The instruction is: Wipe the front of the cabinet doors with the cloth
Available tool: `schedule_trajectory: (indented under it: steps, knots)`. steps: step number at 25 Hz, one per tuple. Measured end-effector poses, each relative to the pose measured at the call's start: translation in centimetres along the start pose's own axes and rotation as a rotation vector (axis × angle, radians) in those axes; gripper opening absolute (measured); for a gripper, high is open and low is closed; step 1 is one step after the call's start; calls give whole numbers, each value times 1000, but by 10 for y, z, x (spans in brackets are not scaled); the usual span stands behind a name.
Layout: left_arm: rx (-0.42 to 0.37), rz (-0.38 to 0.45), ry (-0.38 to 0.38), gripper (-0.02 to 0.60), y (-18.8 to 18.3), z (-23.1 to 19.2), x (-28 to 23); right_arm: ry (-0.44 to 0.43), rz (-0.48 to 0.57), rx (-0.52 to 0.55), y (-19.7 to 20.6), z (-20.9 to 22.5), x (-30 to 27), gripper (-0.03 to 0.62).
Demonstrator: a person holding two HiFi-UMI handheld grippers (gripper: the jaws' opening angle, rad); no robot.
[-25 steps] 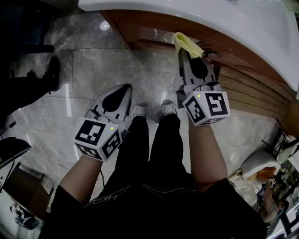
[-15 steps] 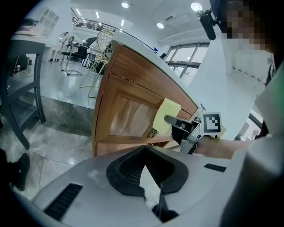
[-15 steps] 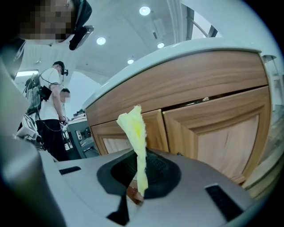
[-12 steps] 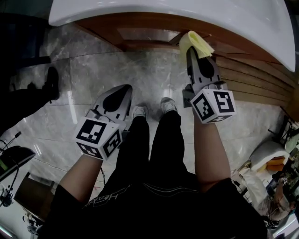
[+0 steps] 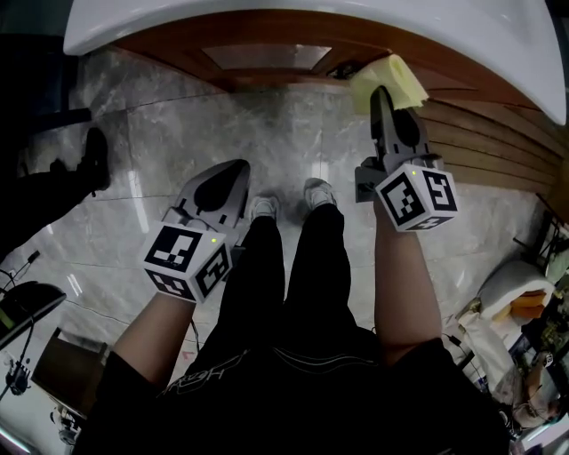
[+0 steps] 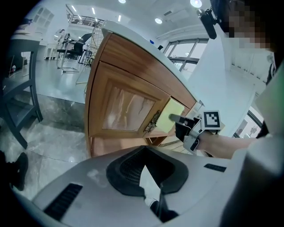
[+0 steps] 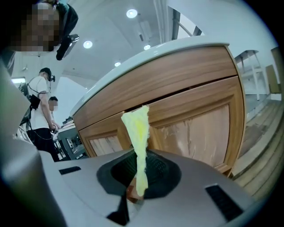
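Head view, lower left: left gripper (image 5: 228, 180) hangs over marble floor (image 5: 169, 133), well apart from cabinet; jaws together, nothing between them (image 6: 148, 179). Centre: person's shoes (image 5: 317, 192) on floor, facing wooden cabinet door (image 5: 258, 57) under white countertop (image 5: 267, 13). Upper right: yellow cloth (image 5: 393, 78) at cabinet front, just right of door's ornate handle (image 6: 154, 122); contact looks likely, not certain. Right gripper (image 5: 384, 96) clamped on cloth's lower end, cloth standing upright from jaws (image 7: 138, 142) before panelled doors (image 7: 199, 128).
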State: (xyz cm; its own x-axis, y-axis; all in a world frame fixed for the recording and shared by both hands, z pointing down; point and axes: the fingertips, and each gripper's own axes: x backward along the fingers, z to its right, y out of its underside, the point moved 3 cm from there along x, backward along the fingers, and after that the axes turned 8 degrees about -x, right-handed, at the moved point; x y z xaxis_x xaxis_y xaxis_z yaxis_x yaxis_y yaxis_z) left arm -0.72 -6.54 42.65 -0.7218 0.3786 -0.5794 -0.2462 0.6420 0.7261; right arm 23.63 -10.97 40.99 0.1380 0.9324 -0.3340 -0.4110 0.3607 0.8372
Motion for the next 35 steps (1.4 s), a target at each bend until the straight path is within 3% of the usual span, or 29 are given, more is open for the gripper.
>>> schedule_trajectory:
  steps: [7, 14, 24, 35]
  knots:
    - [49, 11, -46, 6, 7, -10, 6, -12, -42, -5, 9, -5, 9, 41]
    - [110, 34, -104, 6, 15, -33, 22, -137, -115, 11, 40, -53, -9, 41]
    - [199, 72, -213, 6, 35, -70, 60, -340, -219, 165, 80, -134, -57, 41]
    - [307, 108, -326, 6, 62, -103, 109, -441, -311, 250, 126, -189, -96, 41]
